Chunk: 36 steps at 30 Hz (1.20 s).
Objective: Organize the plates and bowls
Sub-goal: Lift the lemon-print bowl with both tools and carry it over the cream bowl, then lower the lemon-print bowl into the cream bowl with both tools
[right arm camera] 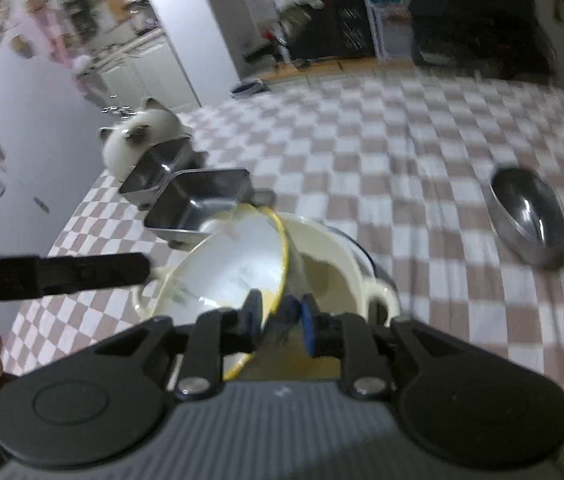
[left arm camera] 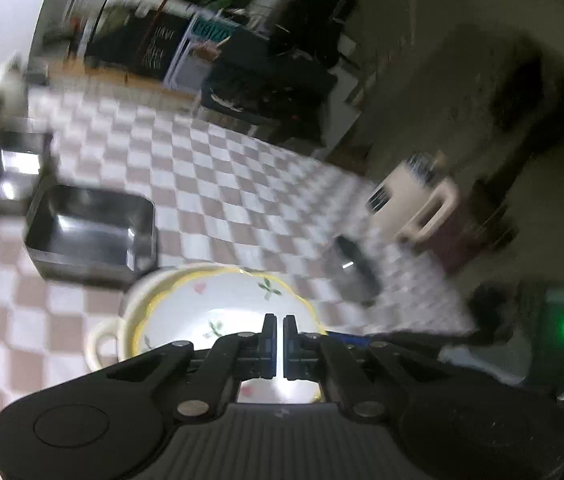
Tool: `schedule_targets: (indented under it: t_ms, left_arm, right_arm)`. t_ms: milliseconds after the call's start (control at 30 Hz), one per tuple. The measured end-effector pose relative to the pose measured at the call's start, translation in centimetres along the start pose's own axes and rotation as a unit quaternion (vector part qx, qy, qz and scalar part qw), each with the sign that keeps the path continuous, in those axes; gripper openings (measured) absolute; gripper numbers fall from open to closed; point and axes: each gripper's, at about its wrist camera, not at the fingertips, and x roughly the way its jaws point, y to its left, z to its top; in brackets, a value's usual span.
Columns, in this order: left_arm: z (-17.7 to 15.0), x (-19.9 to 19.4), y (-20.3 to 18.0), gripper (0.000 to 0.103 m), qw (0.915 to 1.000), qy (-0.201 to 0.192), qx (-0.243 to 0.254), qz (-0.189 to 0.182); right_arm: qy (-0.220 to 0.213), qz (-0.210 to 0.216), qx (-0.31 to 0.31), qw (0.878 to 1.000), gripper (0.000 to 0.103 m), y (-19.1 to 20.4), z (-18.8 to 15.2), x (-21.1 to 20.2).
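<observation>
A white bowl (right arm camera: pixel 238 256) with a yellow rim and small flower prints leans tilted inside a cream pot (right arm camera: pixel 334 264) that has side handles. My right gripper (right arm camera: pixel 280 314) straddles the bowl's near rim; a gap shows beside each pad, so it stands open. In the left wrist view the same bowl (left arm camera: pixel 218 300) lies in the cream pot (left arm camera: pixel 102 340) just below my left gripper (left arm camera: pixel 280 322). That gripper is shut, with only a thin bright slit and nothing between its fingers. In the right wrist view the left gripper (right arm camera: pixel 144 268) reaches in from the left and ends at the pot's far-left rim.
Two square steel containers (right arm camera: pixel 202 200) (right arm camera: pixel 154 172) stand behind the pot, with a white cat-shaped jar (right arm camera: pixel 138 140) beyond them. A steel bowl (right arm camera: pixel 530 216) sits to the right on the checkered tablecloth (right arm camera: pixel 402 160). A cream appliance (left arm camera: pixel 414 208) stands off the table's edge.
</observation>
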Motion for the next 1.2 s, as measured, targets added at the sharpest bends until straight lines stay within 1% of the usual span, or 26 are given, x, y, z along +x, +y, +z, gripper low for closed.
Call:
schedule_targets:
  t_ms: [33,67,100,167,267,400,600,667,833,1000,1133,1200]
  left_arm:
    - [-0.1,0.3,-0.3,0.002,1.0000,0.005,0.006,0.005]
    - [-0.2,0.7,-0.1,0.002,0.9999,0.013,0.001,0.002]
    - [-0.2,0.9,0.1,0.002,0.9998,0.018,-0.005,0.008]
    - [-0.2,1.3,0.7,0.002,0.9992,0.025,-0.005,0.031]
    - [-0.1,1.7,1.6,0.002,0.9979,0.038,-0.012,0.052]
    - [-0.1,1.9,2.5,0.002,0.9954,0.051,-0.007,0.081]
    - [-0.1,2.9,3.3,0.007,0.9910,0.072,-0.006,0.112]
    - [-0.1,3.2,3.4,0.012,0.9898,0.077,-0.005,0.120]
    - [-0.2,3.9,3.6,0.016,0.9860,0.089,0.002,0.141]
    - [-0.2,4.5,3.9,0.016,0.9821,0.101,0.011,0.159]
    - [-0.6,5.5,3.6,0.014,0.9805,0.120,0.027,0.153]
    - [-0.7,5.7,3.3,0.014,0.9788,0.122,0.039,0.159]
  right_arm:
    - [0.014,-0.001,0.005,1.000,0.019,-0.1,-0.1,0.6]
    - [0.030,-0.006,0.015,0.999,0.017,-0.4,-0.2,1.3]
    - [0.045,-0.016,0.020,0.999,0.015,-0.7,-0.4,2.0]
    - [0.058,-0.028,0.024,0.998,0.013,-1.2,-0.6,2.8]
    - [0.057,-0.024,0.026,0.998,0.012,-1.4,-0.8,2.7]
    - [0.054,-0.026,0.020,0.998,0.012,-1.4,-0.8,2.5]
    - [0.058,-0.032,0.023,0.998,0.011,-1.4,-0.6,2.7]
    - [0.058,-0.033,0.023,0.997,0.010,-1.4,-0.6,2.7]
    - [0.058,-0.034,0.025,0.997,0.010,-1.4,-0.6,2.6]
    - [0.058,-0.035,0.024,0.997,0.009,-1.4,-0.6,2.6]
    - [0.058,-0.035,0.023,0.997,0.009,-1.3,-0.6,2.6]
    - [0.057,-0.036,0.022,0.997,0.009,-1.3,-0.6,2.6]
